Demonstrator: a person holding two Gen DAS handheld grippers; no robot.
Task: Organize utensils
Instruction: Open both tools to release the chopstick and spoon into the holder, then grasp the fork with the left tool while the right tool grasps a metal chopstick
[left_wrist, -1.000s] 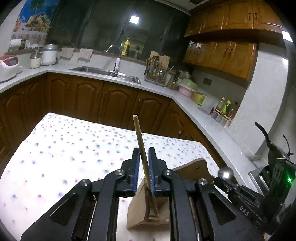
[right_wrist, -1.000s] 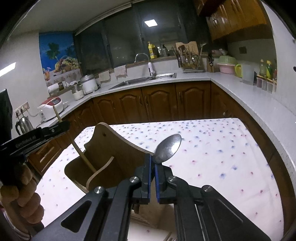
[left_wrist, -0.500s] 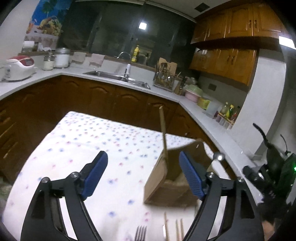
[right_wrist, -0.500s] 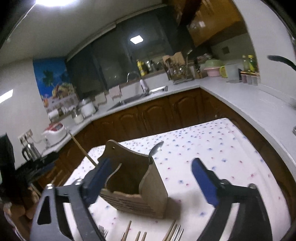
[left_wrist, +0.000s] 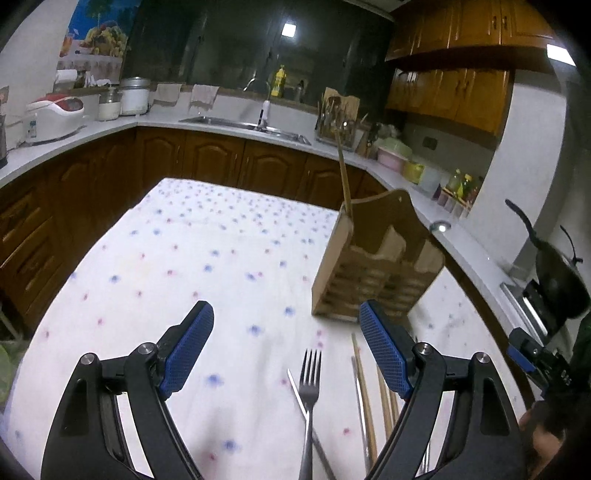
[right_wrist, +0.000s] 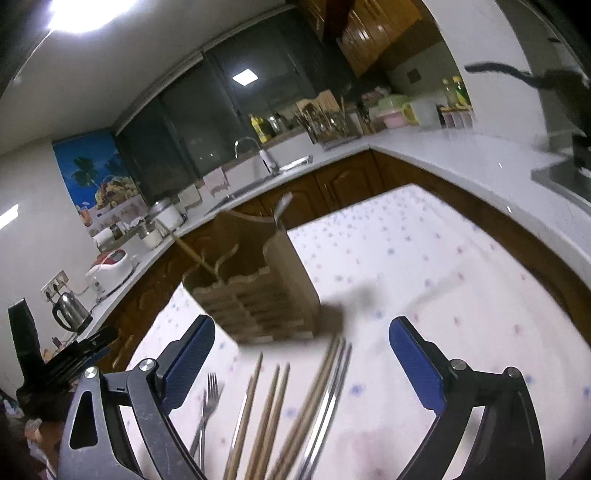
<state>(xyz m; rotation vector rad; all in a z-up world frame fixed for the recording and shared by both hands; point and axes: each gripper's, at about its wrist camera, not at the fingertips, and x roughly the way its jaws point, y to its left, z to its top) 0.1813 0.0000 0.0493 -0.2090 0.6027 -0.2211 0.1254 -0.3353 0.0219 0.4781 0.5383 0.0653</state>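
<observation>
Both tongs are spread wide, nothing between the blue pads: left gripper (left_wrist: 286, 347), right gripper (right_wrist: 301, 360).

Holder (left_wrist: 376, 262) stands upright on the dotted cloth (left_wrist: 184, 266), ahead of the left gripper and a bit to its right; ahead of the right gripper, slightly to its left (right_wrist: 255, 291).

One chopstick (left_wrist: 344, 173) sticks up from the holder's left compartment in the left wrist view, long axis near vertical, top tipped a little left. In the right wrist view it (right_wrist: 188, 251) leans up-left out of the holder. Spoon (right_wrist: 282, 206) shows only in the right wrist view: bowl up, poking above the holder's far right corner.

Loose pieces lie flat, close in by the jaws, long axes running roughly toward the holder. Left wrist view: fork (left_wrist: 309, 398) between the pads, tines pointing to the holder, crossing another metal piece, prob. a 2nd utensil; chopsticks (left_wrist: 364, 387) just inside the right pad. Right wrist view shows more: fork (right_wrist: 207, 406) by the left pad, bundle of chopsticks (right_wrist: 273, 406) fanned between the pads, blurred, so count unclear.
</observation>
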